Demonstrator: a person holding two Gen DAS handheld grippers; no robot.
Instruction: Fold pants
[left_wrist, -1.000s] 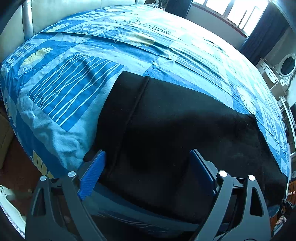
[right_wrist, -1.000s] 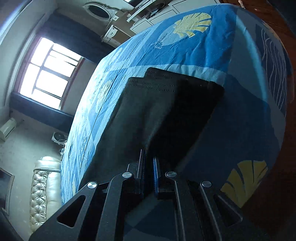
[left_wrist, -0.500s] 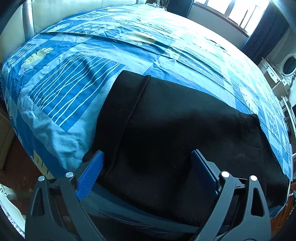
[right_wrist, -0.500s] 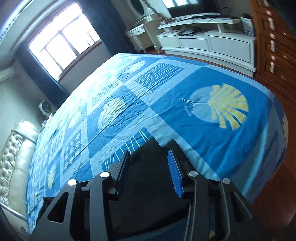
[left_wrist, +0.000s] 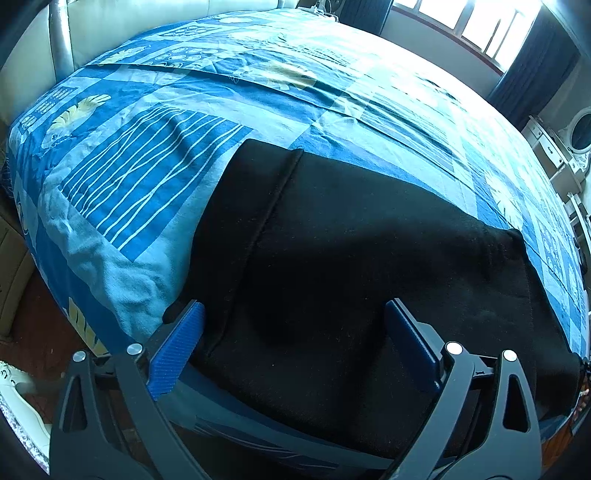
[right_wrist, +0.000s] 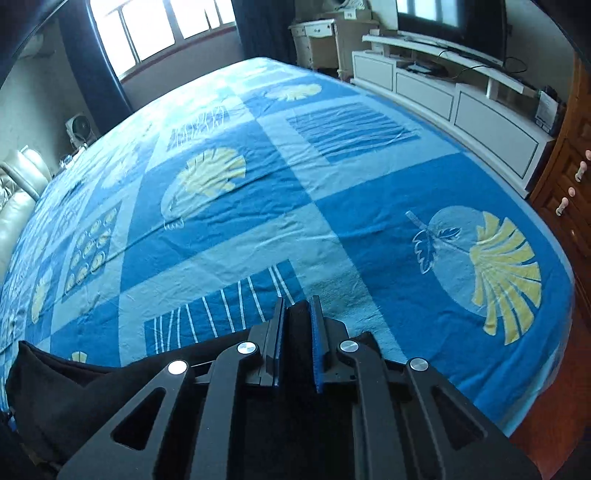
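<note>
Here: black pants (left_wrist: 351, 266) flat on bed (left_wrist: 184, 155), long axis crosswise; left gripper (left_wrist: 295, 339) spread wide at near edge, right gripper (right_wrist: 297, 325) pinching pants cloth.

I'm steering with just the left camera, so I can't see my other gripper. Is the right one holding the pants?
Observer: Yes. The right gripper is pinched shut on a fold of the pants.
Child: Where's the rest of the pants from there?
Observer: They trail off to its left, lying flat on the bedspread.
Child: What's past the bed on that side?
Observer: A white cabinet with a TV on it.
</note>
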